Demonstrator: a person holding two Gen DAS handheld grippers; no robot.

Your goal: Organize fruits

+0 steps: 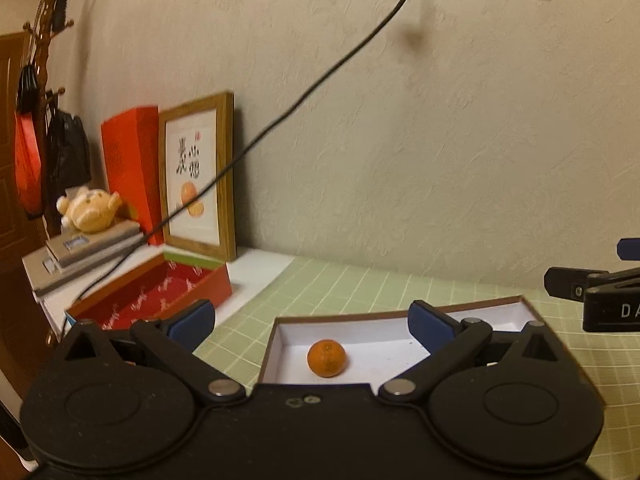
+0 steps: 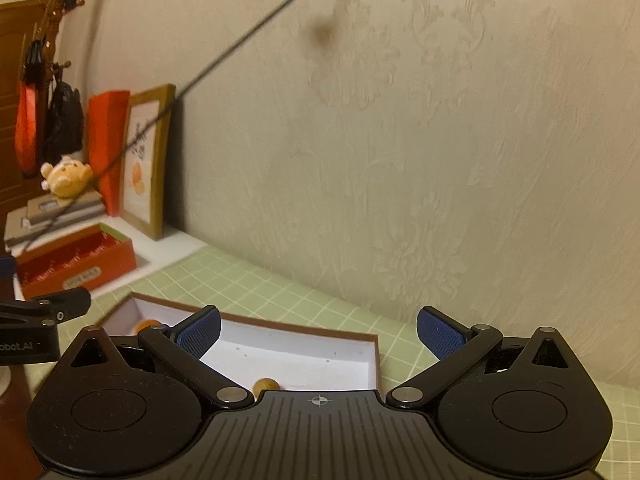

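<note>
Green gridded mat (image 1: 340, 292) covers my table against a pale wall, and both grippers, left gripper (image 1: 312, 320) and right gripper (image 2: 318, 332), hover with jaws spread wide and holding nothing. Sitting in the white-lined box (image 1: 384, 312) is one orange (image 1: 326, 358) near its left end, with a smaller brownish fruit (image 2: 266, 385) peeking out just past my right gripper's body. That orange looks light, round and ready to roll, so I'd pinch it gently across its widest middle.
</note>
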